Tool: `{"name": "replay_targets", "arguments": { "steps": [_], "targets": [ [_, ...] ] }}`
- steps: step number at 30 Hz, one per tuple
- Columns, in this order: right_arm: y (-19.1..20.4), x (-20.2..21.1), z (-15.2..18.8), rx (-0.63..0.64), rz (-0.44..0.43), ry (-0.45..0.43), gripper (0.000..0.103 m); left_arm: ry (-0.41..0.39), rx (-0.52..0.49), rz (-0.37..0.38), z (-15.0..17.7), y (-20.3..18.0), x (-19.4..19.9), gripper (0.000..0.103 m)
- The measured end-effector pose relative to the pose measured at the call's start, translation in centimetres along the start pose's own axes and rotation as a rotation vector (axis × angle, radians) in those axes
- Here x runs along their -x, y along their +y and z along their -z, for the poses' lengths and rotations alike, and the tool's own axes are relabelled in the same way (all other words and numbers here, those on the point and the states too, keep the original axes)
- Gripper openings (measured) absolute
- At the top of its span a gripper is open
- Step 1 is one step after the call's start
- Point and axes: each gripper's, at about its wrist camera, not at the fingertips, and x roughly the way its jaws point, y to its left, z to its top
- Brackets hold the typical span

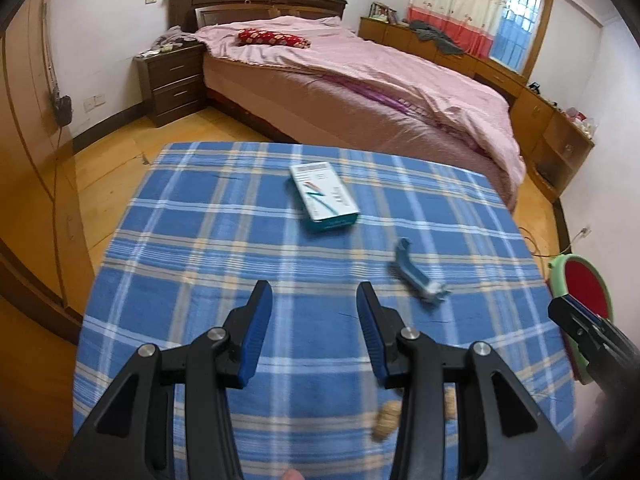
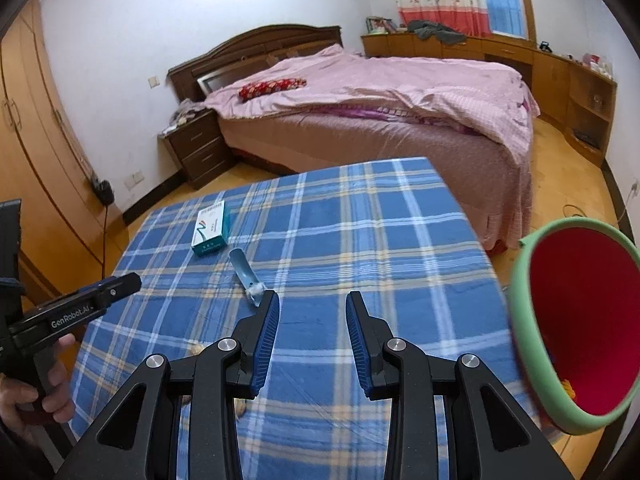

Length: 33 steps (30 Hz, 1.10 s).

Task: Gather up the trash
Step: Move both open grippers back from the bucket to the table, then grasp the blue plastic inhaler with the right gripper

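Left wrist view: left gripper, jaws apart, nothing between the blue pads. Right wrist view: right gripper, jaws likewise apart and empty.

Trash, item one: small white-and-teal box, lying flat at about twelve o'clock from the left gripper, well apart from it. Printing on its top face was too small to read.

Trash, item two: crumpled pale blue wrapper, long and bent, at about two o'clock of the left gripper; in the right wrist view it lay just beside the right gripper's left fingertip, contact not clear.

Trash, item three: tan lumps, possibly nut shells, partly hidden under the left gripper's frame.

Bin: green rim, red inside, at three o'clock off the table edge.

Surface: table under a blue plaid cloth. Room: wooden floor, bed with pink cover, dark nightstand, wardrobe, curtained window.

Writing: "GenRobot.AI" on the left gripper's body, held in a hand.
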Motion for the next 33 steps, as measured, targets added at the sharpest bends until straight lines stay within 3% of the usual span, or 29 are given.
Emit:
{"name": "replay_targets", "arguments": {
  "steps": [11, 20, 29, 30, 31, 33],
  "targets": [
    [1.1, -5.3, -0.4, 0.038, -0.014, 0.100, 0.037, 0.055, 0.001, -0.040, 0.0, 1.8, -3.0, 0.044],
    [4.4, -8.5, -0.2, 0.135, -0.054, 0.151, 0.038, 0.066, -0.007, -0.072, -0.7, 3.2, -4.6, 0.044],
    [6.3, -11.3, -0.1, 0.193, -0.035, 0.180, 0.037, 0.078, -0.011, -0.081, -1.8, 4.2, -5.8, 0.044],
    [6.4, -11.6, -0.1, 0.196, -0.032, 0.184, 0.035, 0.080, -0.004, -0.076, -2.0, 4.3, -5.9, 0.044],
    [6.4, -11.8, 0.0, 0.198, -0.034, 0.188, 0.024, 0.082, 0.003, -0.073, -2.1, 4.4, -6.0, 0.044],
    [6.5, -12.0, 0.0, 0.205, -0.027, 0.188, 0.020, 0.087, 0.014, -0.062, -2.4, 4.4, -6.3, 0.044]
  ]
}}
